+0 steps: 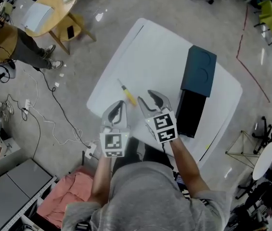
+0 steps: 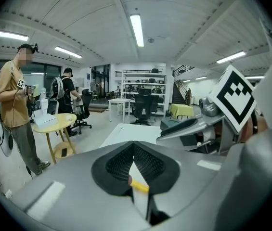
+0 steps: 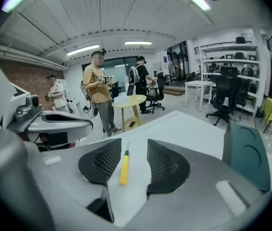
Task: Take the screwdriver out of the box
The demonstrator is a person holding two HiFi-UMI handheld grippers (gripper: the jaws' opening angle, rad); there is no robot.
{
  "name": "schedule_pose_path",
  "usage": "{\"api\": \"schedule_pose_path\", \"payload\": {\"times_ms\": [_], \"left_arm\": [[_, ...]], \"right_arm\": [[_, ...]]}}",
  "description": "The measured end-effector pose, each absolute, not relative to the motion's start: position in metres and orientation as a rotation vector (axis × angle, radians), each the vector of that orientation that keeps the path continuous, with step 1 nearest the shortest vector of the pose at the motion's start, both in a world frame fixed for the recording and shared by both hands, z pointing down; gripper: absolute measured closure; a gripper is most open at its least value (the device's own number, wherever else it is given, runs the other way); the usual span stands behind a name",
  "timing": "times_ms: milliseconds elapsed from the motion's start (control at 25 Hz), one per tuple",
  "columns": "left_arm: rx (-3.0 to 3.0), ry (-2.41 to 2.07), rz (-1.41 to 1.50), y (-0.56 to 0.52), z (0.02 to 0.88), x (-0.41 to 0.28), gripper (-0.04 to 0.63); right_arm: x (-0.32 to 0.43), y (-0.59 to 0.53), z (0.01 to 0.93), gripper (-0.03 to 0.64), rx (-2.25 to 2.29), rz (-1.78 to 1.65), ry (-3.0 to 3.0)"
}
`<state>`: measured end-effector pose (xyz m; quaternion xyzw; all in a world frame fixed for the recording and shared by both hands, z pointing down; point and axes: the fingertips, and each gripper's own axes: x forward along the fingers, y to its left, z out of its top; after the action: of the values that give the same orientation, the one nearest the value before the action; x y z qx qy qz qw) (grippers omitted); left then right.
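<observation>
A yellow-handled screwdriver (image 1: 127,95) lies on the white table (image 1: 155,52), outside the box. The black box (image 1: 191,112) stands to its right, with the dark teal lid (image 1: 199,70) resting against its far end. My right gripper (image 1: 151,100) hovers open above the table; in the right gripper view the screwdriver (image 3: 124,168) shows between the jaws (image 3: 134,142), lying on the table and untouched. My left gripper (image 1: 118,105) hangs just left of it with its tips together and nothing in them. Through its narrow gap (image 2: 134,144) the yellow handle (image 2: 139,186) shows below.
A round yellow table (image 1: 49,8) with a stool stands at the far left, and a person (image 2: 13,105) stands beside it. Cables (image 1: 44,114) trail over the floor. A pink cloth (image 1: 71,196) lies near my feet. Office chairs (image 2: 143,105) stand further back.
</observation>
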<state>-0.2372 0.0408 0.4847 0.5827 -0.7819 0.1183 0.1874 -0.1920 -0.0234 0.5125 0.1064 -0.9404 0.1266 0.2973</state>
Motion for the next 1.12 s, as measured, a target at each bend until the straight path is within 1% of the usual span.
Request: {"api": "schedule_pose_path", "payload": {"times_ms": [160, 640, 840, 960, 1120], "left_arm": [[1.722, -2.193, 0.322, 0.03, 0.465, -0.222, 0.583], [1.962, -2.16, 0.31, 0.007, 0.409, -0.186, 0.583], [2.055, -2.126, 0.303, 0.008, 0.394, -0.168, 0.583], [2.109, -2.106, 0.296, 0.01, 0.385, -0.158, 0.583], [2.173, -2.082, 0.289, 0.011, 0.375, -0.145, 0.583]], "right_arm": [[-0.171, -0.035, 0.487, 0.483, 0.4, 0.305, -2.544], [-0.11, -0.046, 0.428, 0.538, 0.697, 0.284, -2.643], [-0.084, -0.04, 0.408, 0.558, 0.824, 0.271, -2.682], [-0.069, -0.034, 0.398, 0.583, 0.899, 0.265, -2.693], [-0.049, -0.024, 0.391, 0.593, 0.971, 0.247, -2.694]]}}
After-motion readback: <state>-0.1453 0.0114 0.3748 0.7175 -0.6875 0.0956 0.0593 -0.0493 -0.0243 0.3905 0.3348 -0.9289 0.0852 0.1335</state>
